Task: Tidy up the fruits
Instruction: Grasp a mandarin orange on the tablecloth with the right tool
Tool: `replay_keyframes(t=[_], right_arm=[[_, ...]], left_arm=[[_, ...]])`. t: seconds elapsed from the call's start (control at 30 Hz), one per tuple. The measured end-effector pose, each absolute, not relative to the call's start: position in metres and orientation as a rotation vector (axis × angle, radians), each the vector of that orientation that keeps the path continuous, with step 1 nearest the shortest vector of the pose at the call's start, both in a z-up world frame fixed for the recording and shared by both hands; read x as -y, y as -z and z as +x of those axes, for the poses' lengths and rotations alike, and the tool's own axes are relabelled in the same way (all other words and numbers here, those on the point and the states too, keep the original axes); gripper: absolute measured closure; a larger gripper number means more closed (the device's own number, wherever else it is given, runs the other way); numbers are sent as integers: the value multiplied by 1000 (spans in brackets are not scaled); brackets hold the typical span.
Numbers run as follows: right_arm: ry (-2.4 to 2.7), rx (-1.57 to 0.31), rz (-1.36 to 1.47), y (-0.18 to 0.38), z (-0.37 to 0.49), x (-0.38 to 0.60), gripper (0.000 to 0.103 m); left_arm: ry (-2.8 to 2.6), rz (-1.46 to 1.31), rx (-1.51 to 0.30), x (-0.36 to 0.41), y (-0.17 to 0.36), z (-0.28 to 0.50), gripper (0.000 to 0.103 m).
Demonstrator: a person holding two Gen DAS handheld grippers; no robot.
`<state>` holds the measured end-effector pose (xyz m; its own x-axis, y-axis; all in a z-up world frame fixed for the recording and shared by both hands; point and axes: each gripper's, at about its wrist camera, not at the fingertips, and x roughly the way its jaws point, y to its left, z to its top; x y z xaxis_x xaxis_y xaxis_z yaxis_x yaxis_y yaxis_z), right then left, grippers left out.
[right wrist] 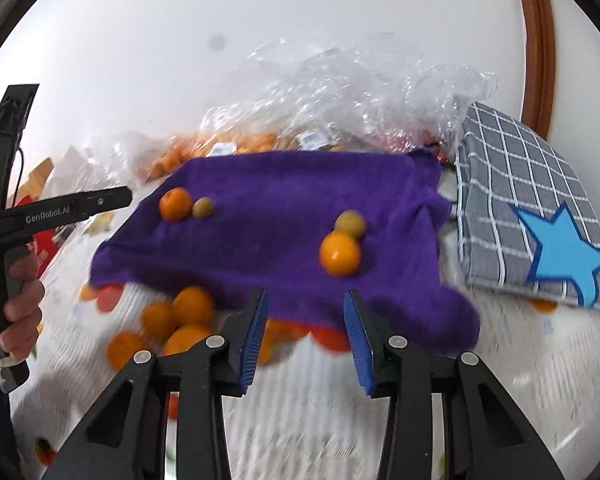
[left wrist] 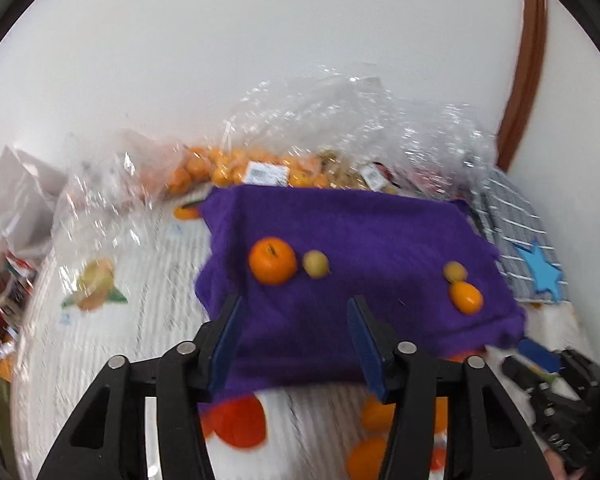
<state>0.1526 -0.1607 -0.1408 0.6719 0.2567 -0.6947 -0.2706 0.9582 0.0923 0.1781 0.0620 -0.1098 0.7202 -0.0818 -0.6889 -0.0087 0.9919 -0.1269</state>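
Fruits (left wrist: 272,260) — round, on fuzzy cloth (left wrist: 380,240)

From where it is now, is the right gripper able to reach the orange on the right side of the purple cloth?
Probably yes. The right gripper is open and empty, and the orange lies ahead on the purple cloth with nothing between. A small yellow-green fruit touches its far side.
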Motion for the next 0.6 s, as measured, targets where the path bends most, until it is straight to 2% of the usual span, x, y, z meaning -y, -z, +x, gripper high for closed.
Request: replay_keyframes(t=[0.3,0.6], right_arm=[[-335,-839,4,159,122,154,62],[-354,-891,-3,175,132,142,62]], left_arm=[[100,-143,-786,-69,114,132,53],[117,-154,-808,-79,136,129,53]])
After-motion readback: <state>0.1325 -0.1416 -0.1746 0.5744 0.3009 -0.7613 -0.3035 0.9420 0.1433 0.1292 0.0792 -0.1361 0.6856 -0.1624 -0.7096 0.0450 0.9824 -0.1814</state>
